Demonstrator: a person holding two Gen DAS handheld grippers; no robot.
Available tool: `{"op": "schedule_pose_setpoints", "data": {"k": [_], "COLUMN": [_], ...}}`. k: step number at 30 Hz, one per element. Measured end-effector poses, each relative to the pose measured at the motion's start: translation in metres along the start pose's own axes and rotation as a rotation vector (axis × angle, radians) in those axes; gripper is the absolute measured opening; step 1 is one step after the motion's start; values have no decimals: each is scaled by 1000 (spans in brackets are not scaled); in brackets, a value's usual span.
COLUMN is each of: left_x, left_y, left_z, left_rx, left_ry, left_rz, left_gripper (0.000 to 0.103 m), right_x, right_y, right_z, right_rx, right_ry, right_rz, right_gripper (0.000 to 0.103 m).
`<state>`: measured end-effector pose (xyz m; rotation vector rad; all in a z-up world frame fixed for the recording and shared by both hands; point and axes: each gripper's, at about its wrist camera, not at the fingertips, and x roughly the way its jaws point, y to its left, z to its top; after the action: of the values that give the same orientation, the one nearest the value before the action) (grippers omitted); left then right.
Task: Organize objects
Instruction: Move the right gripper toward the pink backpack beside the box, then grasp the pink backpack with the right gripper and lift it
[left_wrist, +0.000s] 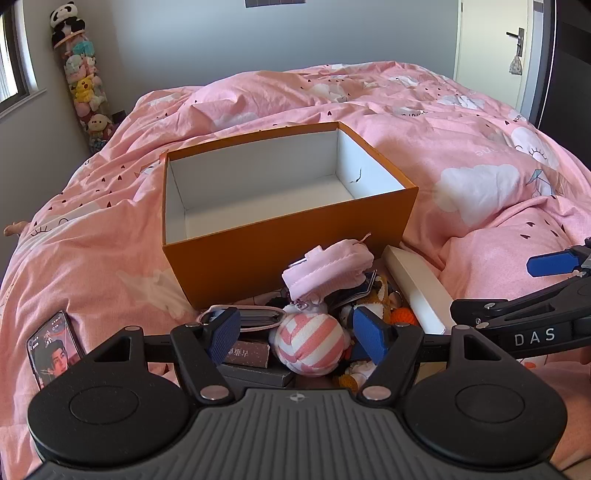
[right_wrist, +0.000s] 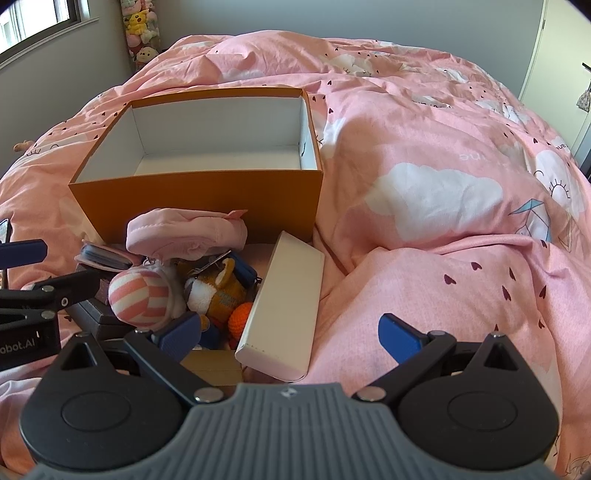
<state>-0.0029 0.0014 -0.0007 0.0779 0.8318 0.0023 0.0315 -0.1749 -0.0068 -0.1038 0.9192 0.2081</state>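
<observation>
Orange box (left_wrist: 280, 236) open on the pink duvet (left_wrist: 461, 158), white inside, nothing in it. Just near of its front wall, a heap of small things: pink pouch (left_wrist: 328, 269) on top, touching the box; pink-and-white striped ball (left_wrist: 312, 341) nearer; brown plush toy (right_wrist: 218, 288) and orange crochet piece (right_wrist: 240, 317) to the right of the ball; long white box (right_wrist: 284, 306) on the right edge of the heap, tilted. Dark flat boxes (left_wrist: 255, 369) under the ball, perhaps two, hard to count. Phone (left_wrist: 55, 347) far left on the duvet, screen up. Left gripper (left_wrist: 299, 334) wide open around the striped ball, pads apart from it, holding nothing. Right gripper (right_wrist: 291, 336) fully open above the near end of the white box, empty too.
</observation>
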Motion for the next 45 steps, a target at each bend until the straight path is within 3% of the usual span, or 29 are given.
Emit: {"op": "schedule_pose_setpoints", "data": {"k": [12, 20, 22, 26, 31, 38, 45], "left_x": [0, 4, 5, 11, 26, 51, 69], "left_y": [-2, 4, 6, 9, 12, 21, 29], "left_z": [0, -1, -1, 3, 8, 13, 16], "left_rx": [5, 2, 14, 38, 36, -3, -47], "left_ry": [1, 7, 4, 1, 14, 56, 82], "left_rz": [2, -37, -45, -54, -104, -140, -182], "left_gripper": [82, 76, 74, 67, 61, 46, 33], "right_x": [1, 5, 7, 16, 31, 52, 73], "right_y": [0, -1, -2, -1, 12, 42, 62], "right_z": [-1, 1, 4, 11, 22, 30, 32], "right_rx": [1, 8, 4, -28, -157, -435, -579], "right_ry": [6, 2, 1, 17, 18, -63, -85], "right_rz": [4, 29, 43, 69, 134, 154, 182], "right_gripper": [102, 101, 98, 82, 76, 71, 69]}}
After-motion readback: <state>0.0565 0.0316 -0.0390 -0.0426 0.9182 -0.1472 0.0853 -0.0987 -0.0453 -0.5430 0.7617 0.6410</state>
